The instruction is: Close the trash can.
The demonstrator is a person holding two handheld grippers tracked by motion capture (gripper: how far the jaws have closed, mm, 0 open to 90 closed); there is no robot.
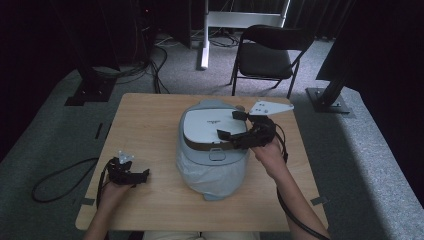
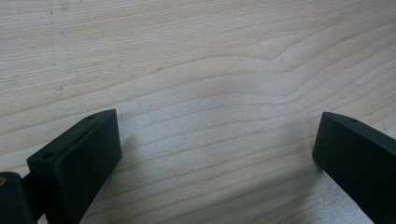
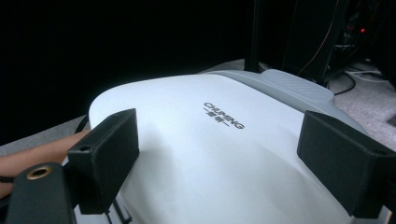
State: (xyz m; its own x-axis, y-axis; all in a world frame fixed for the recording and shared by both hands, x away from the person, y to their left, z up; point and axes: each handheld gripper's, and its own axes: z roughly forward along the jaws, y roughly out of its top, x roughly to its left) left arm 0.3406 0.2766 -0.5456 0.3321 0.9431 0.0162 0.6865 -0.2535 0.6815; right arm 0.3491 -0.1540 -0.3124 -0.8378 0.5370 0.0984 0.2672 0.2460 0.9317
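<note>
White bin (image 1: 210,125) lies on its back mid-table (image 1: 145,130), smooth glossy lid up, dark "CHUMING" print on it, grey ribbed hinge part at the far end, brown band round the rim, crinkled pale liner bag (image 1: 212,175) bulging out toward the person. Right gripper (image 1: 239,126) hovers over the lid's right side, jaws spread wide, nothing between them. Left gripper (image 1: 135,172) well apart at the near-left, jaws spread over bare light wood grain.
</note>
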